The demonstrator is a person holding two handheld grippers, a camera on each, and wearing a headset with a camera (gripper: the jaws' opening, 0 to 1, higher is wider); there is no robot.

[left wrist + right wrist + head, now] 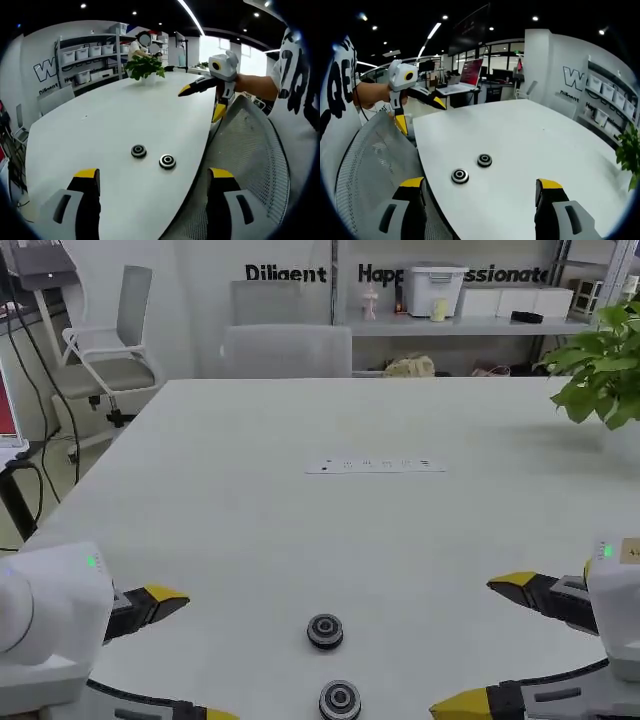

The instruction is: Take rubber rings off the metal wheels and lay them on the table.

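Observation:
Two small metal wheels with dark rubber rings lie flat near the table's front edge. One wheel [325, 631] [138, 150] [484, 160] is a little farther in. The other wheel [340, 700] [167, 161] [460, 175] lies close to the edge. My left gripper [190, 655] [154, 175] [421, 117] hovers open to the left of them, holding nothing. On their right, my right gripper [485, 645] [480, 183] [200, 105] is also open and holds nothing. Both stay well apart from the wheels.
A white table [300, 520] carries a thin printed strip [375, 465] at its middle and a green plant [605, 375] at the far right. Chairs [110, 350] and shelves [470, 320] stand behind it. A grey mesh chair back [250, 150] is at the front edge.

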